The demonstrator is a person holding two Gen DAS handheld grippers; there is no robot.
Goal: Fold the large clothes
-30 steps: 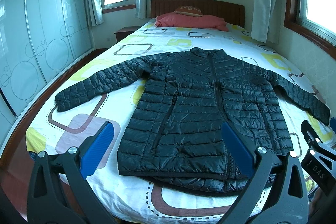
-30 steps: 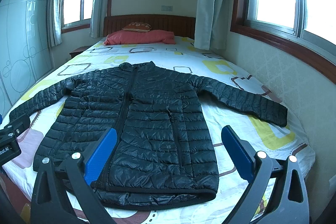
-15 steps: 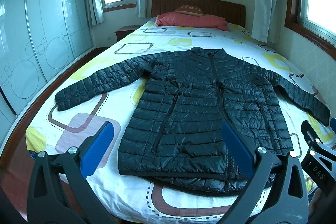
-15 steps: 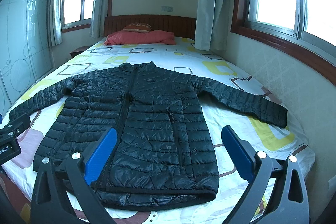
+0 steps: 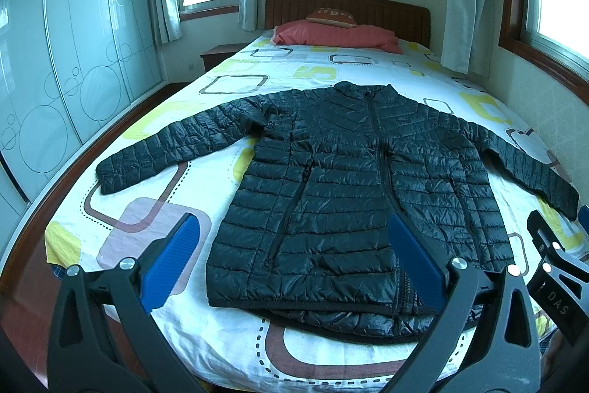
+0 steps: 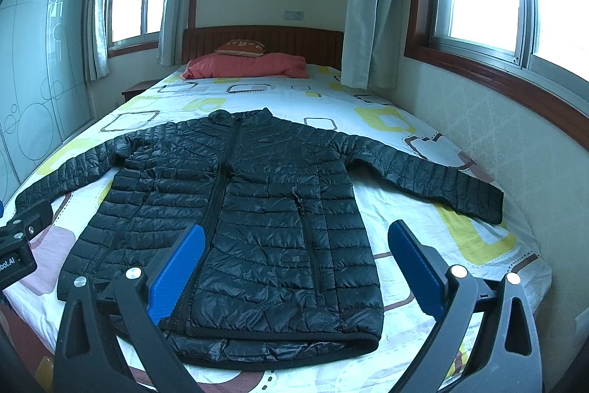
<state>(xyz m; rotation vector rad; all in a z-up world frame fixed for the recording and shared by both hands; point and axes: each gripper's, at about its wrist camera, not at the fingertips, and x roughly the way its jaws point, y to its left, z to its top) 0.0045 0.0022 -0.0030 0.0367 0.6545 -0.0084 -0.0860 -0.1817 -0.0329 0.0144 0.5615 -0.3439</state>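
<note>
The jacket (image 5: 353, 186) lies flat on the bed (image 5: 257, 72), collar toward the headboard (image 5: 368, 10), hem at the near edge, sleeves spread to both sides. The pillow (image 5: 335, 34) lies behind the jacket, against the headboard, with a cushion (image 5: 333, 14) on it. The wardrobe (image 5: 55, 69) stands left of the bed, a nightstand (image 5: 219, 56) beside the headboard. The left tongs (image 5: 292, 264) and right tongs (image 6: 296, 267) hang before the hem, apart from it.

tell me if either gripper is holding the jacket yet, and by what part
Nothing is held. The left gripper and right gripper are both open above the jacket, which lies flat on the bed.
</note>
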